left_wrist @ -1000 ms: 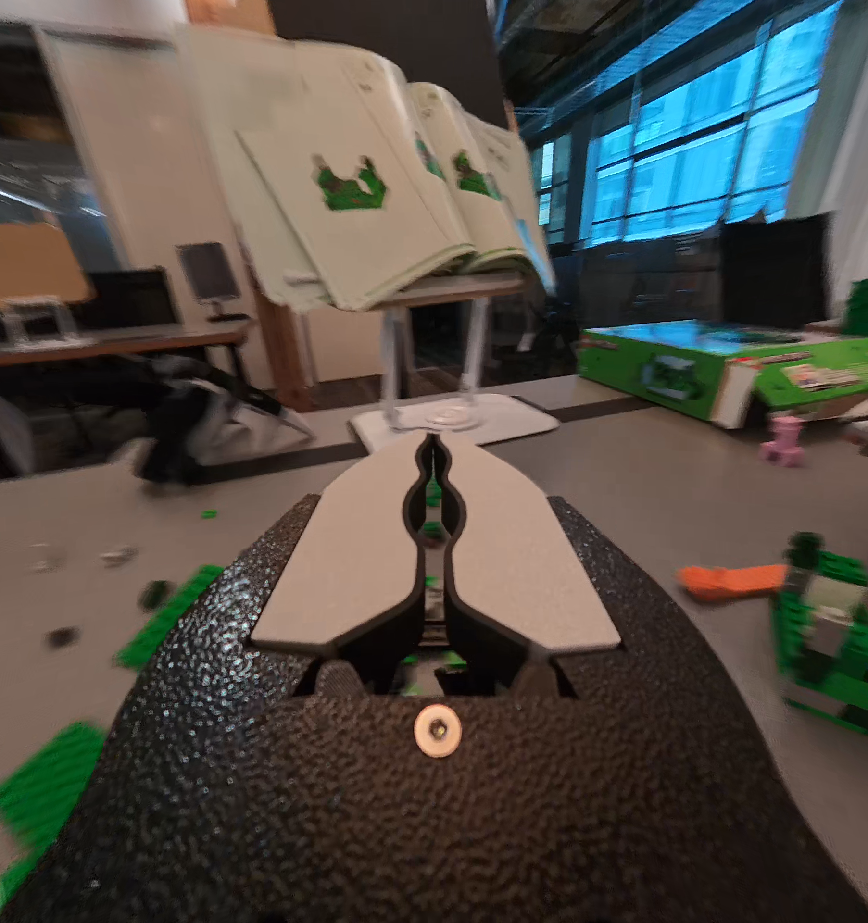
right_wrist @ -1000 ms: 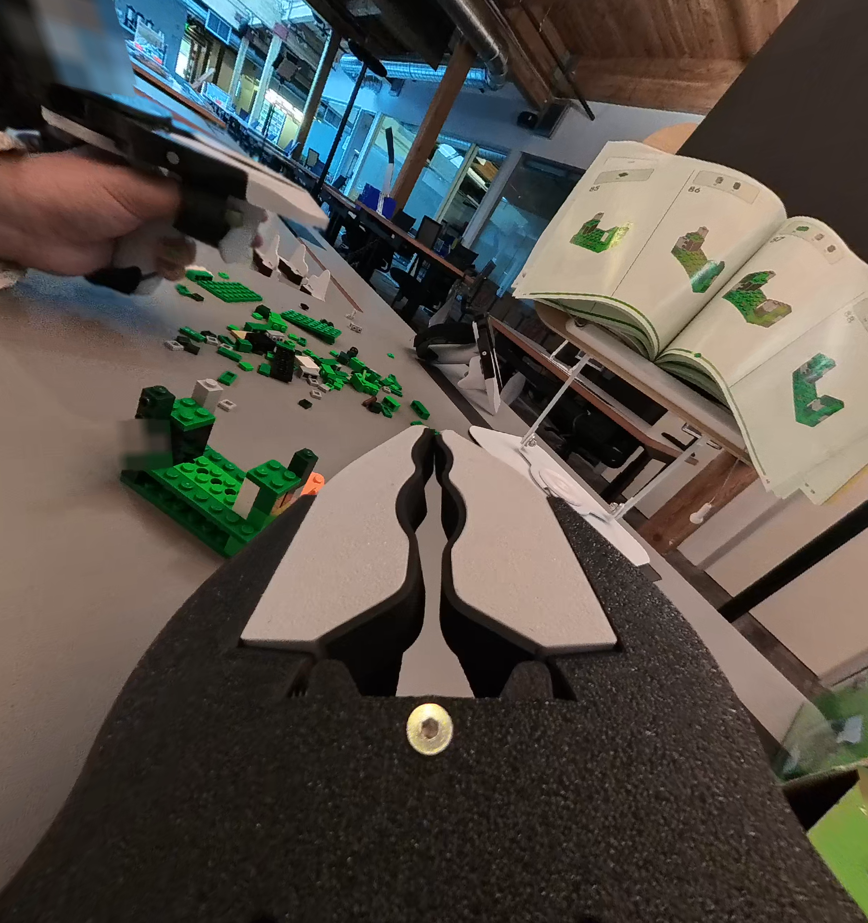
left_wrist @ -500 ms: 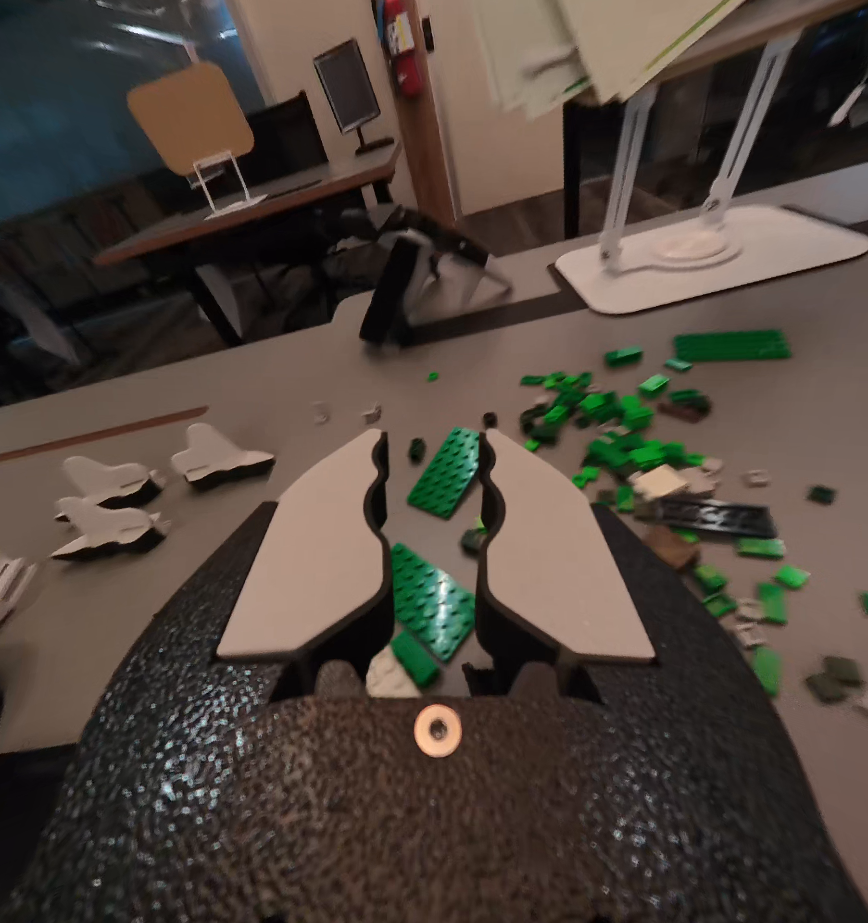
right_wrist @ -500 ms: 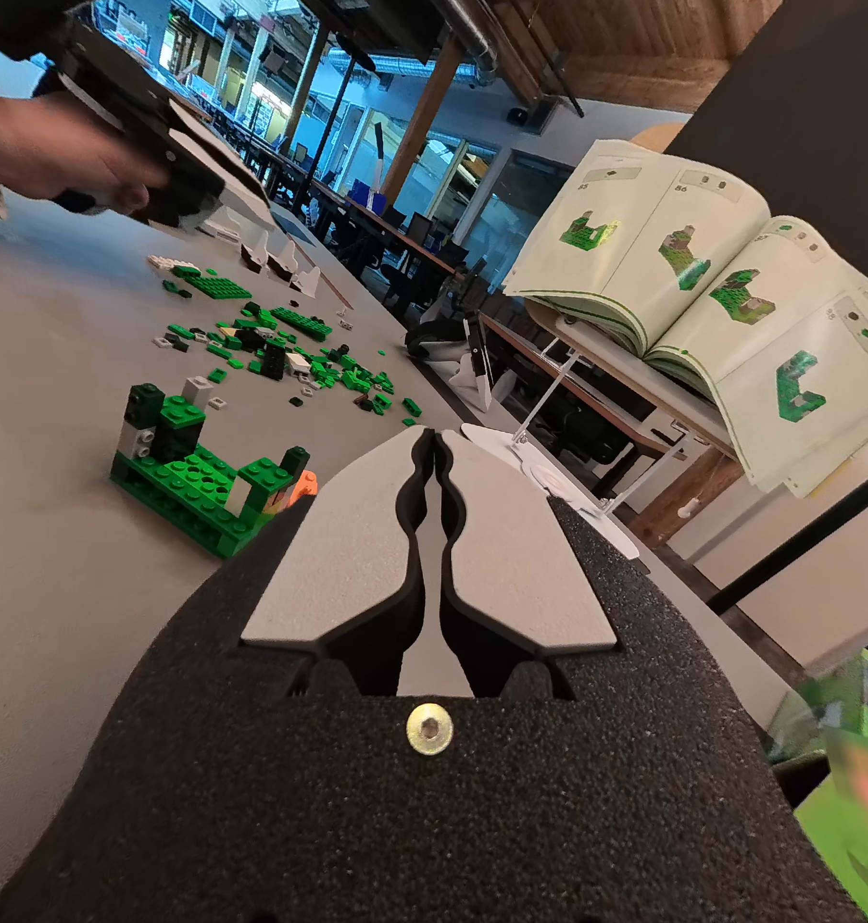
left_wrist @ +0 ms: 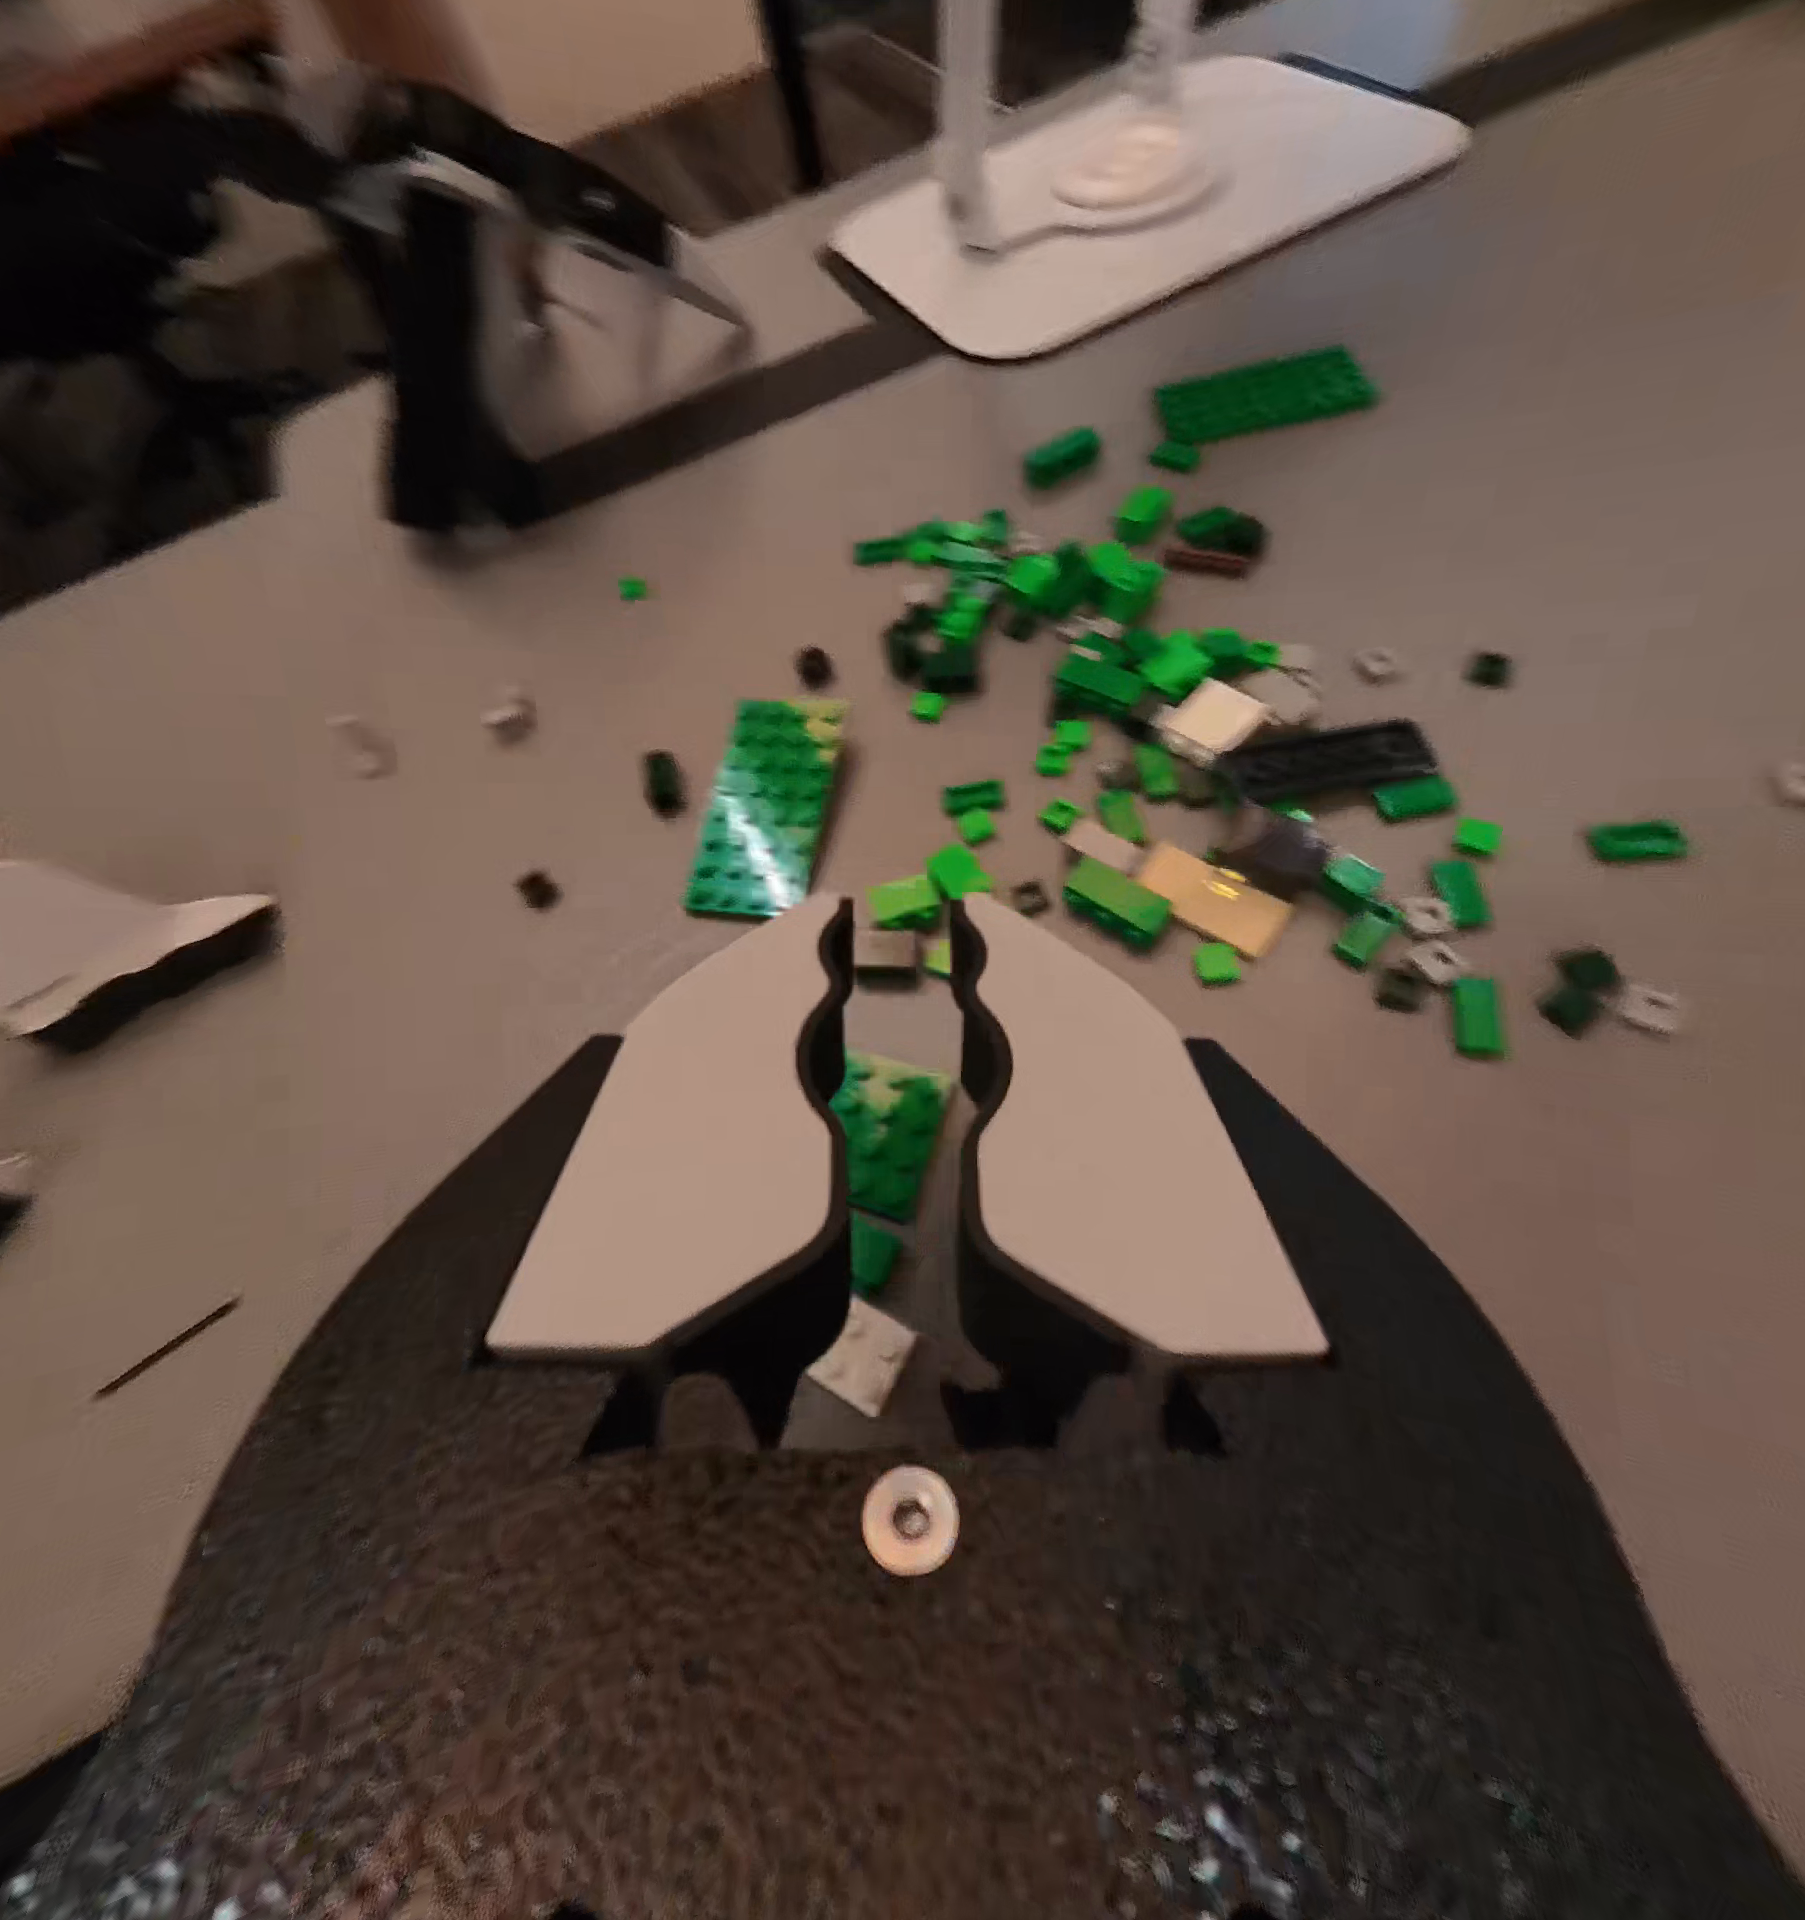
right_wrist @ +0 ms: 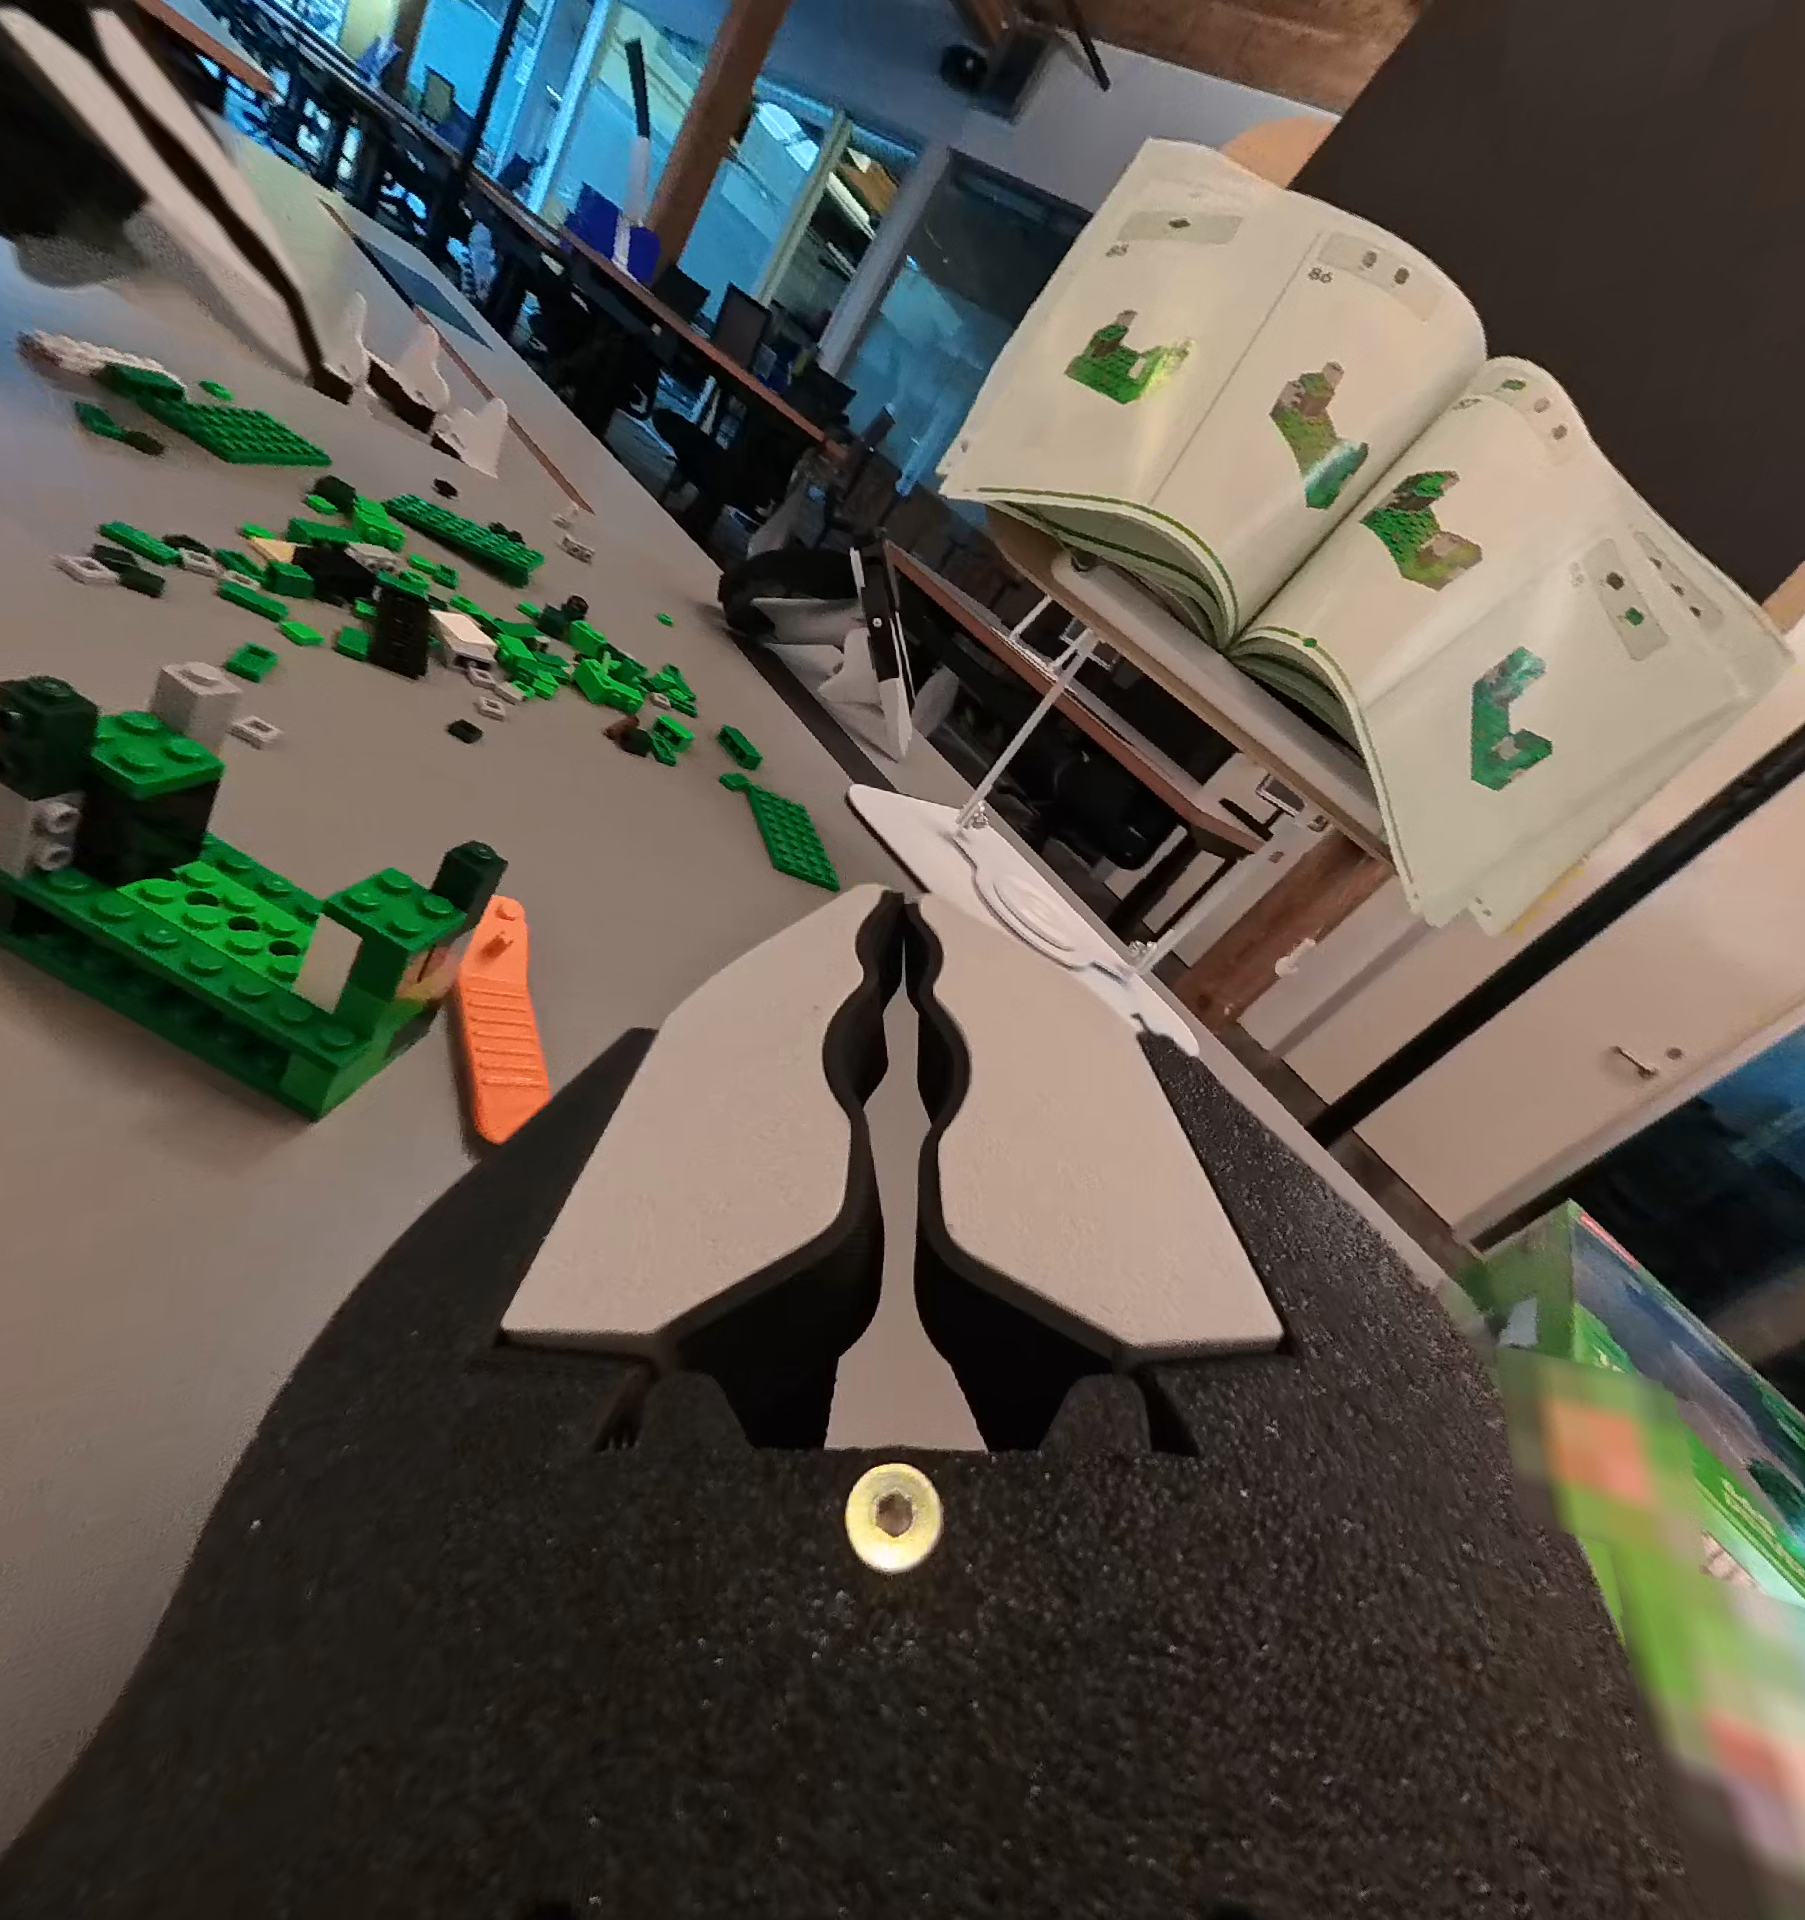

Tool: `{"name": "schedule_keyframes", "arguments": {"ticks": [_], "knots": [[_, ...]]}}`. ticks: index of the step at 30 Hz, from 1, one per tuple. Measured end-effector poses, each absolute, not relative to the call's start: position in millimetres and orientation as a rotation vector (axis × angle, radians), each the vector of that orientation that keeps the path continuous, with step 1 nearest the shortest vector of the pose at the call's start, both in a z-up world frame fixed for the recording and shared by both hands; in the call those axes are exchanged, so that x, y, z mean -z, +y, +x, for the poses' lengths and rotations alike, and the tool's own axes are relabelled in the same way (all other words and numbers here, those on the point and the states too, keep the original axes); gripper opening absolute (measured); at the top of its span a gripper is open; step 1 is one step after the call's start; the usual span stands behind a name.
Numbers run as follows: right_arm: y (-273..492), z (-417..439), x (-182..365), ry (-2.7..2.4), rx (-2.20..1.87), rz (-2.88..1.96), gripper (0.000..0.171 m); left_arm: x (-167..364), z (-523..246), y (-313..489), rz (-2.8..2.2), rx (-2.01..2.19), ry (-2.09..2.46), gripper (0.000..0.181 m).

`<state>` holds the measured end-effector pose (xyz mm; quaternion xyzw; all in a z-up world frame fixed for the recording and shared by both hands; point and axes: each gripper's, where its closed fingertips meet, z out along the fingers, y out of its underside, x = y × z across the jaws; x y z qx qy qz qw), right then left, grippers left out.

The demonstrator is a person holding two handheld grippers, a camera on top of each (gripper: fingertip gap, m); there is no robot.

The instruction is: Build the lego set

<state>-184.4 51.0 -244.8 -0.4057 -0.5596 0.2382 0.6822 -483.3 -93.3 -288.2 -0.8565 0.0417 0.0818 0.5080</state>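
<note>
My left gripper is open and empty, hovering over the pile of loose green, black and white bricks. A green plate lies just beyond its tips and another green plate shows between the fingers. My right gripper is shut and empty above the grey table. The partly built green model stands to its left, with an orange brick separator beside it. The loose bricks lie farther off. The left gripper shows at the far upper left. The open instruction booklet rests on a stand.
The white stand base sits at the table's far edge. Spare white gripper fingers lie on the left. A green set box is at the right. A black chair stands past the table edge. One gripper's finger ends stand about 35 cm off the other's. It is some 10 cm from my right tips to the orange brick separator.
My left gripper has swung left and tipped down from the booklet to the brick pile, and its jaws opened. My right gripper has stayed shut and shifted only slightly.
</note>
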Motion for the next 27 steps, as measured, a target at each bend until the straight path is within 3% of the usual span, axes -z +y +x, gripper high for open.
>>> {"name": "schedule_keyframes", "arguments": {"ticks": [13,22,27], "knots": [[58.9,-191.0,257.9,-1.344,-0.533,-1.105,0.0,288.6,-479.1,-78.2,-2.034,-0.385,0.098,0.013],[31.8,-296.2,230.5,-1.774,-0.753,-1.113,0.0,250.8,-494.2,-76.8,-1.751,-0.711,0.117,0.008],[40.2,-351.3,247.1,-2.015,-0.705,-1.265,0.012,226.8,-512.5,-91.1,-1.598,-0.678,-0.023,0.007]]}}
